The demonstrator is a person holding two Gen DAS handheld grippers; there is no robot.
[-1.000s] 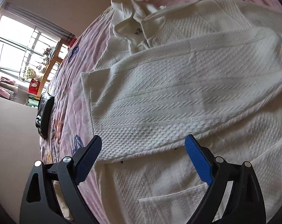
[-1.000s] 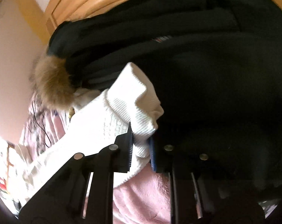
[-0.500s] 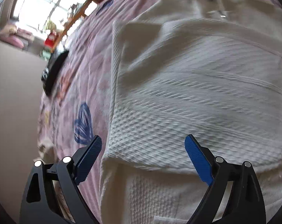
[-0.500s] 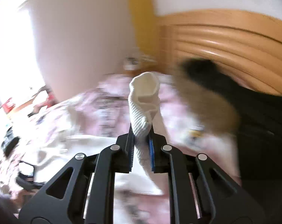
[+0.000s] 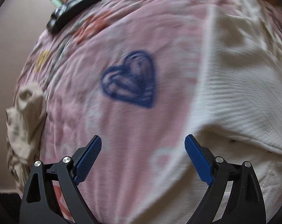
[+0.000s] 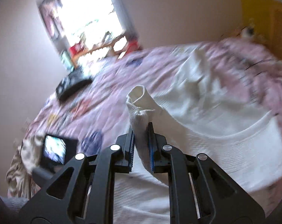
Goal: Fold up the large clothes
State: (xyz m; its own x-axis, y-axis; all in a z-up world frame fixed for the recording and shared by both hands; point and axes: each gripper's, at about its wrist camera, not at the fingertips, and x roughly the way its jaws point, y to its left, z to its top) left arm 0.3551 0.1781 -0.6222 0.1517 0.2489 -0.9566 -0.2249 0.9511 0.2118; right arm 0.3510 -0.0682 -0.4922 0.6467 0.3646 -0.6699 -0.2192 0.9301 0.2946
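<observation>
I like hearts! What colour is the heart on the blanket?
Dark blue, on the pink blanket. The heart shows best in the left wrist view.

My view takes in a bed under a pink printed bedspread [image 5: 141, 37], pale plain walls [image 6: 19, 56], a bright window [image 6: 92, 15] beyond the bed, and a yellow-orange wooden panel [image 6: 262, 9] at right.

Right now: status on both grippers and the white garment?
Left gripper open, empty, over pink bedspread. Right gripper shut on sleeve cuff of white knit garment. Nothing blocking the fold.
</observation>
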